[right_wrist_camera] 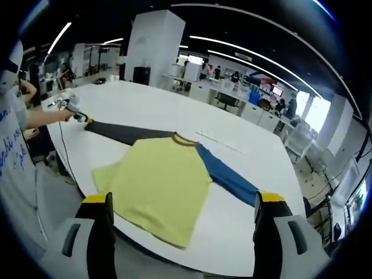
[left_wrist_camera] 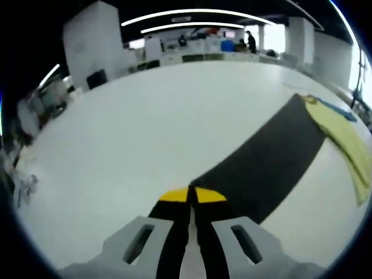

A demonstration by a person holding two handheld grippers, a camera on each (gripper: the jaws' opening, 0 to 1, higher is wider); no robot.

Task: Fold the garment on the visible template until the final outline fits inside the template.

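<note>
1. Left hand-held gripper (left_wrist_camera: 190, 197) — jaws pressed together, pinching the end of the dark sleeve (left_wrist_camera: 261, 168) on the white table (left_wrist_camera: 145, 133).
2. Right hand-held gripper (right_wrist_camera: 183, 212) — jaws spread wide, holding nothing, above the near table edge.
3. The shirt (right_wrist_camera: 160, 186) lies flat and spread out: yellow body, dark sleeve stretched one way, blue sleeve (right_wrist_camera: 226, 177) the other.
4. No template outline can be made out.
5. Judged progress: folding has barely begun; both sleeves and the body remain unfolded.
</note>
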